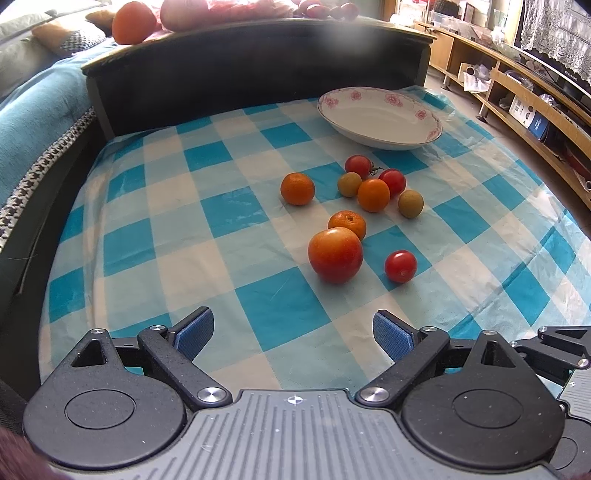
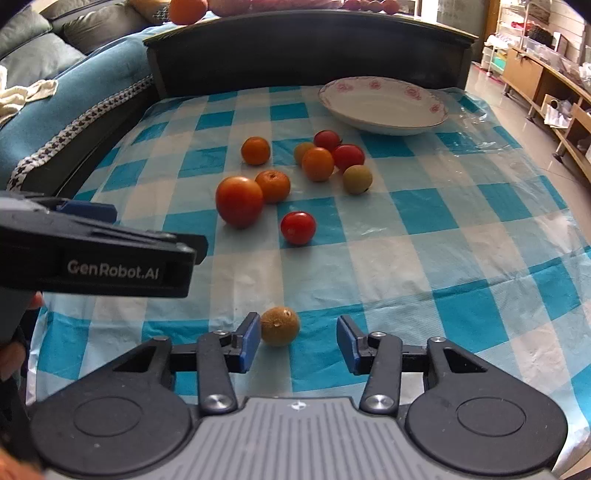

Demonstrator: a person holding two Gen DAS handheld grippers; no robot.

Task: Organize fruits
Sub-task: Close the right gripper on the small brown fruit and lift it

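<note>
Several small fruits lie on the blue checked tablecloth (image 1: 207, 236): a large tomato (image 1: 335, 254), a cherry tomato (image 1: 400, 266), oranges (image 1: 297, 188) and brownish longans (image 1: 410, 203). A white floral plate (image 1: 380, 117) stands empty behind them; it also shows in the right wrist view (image 2: 384, 105). My left gripper (image 1: 293, 334) is open and empty, in front of the large tomato. My right gripper (image 2: 299, 343) is open around a brown longan (image 2: 280, 326), which rests on the cloth against the left finger (image 2: 249, 341). The left gripper shows from the side in the right wrist view (image 2: 110, 254).
A dark headboard-like panel (image 1: 258, 70) rises behind the cloth, with more fruit (image 1: 133, 23) on its top. A blue sofa cover (image 1: 33, 110) lies to the left. Wooden shelving (image 1: 535, 92) runs along the right.
</note>
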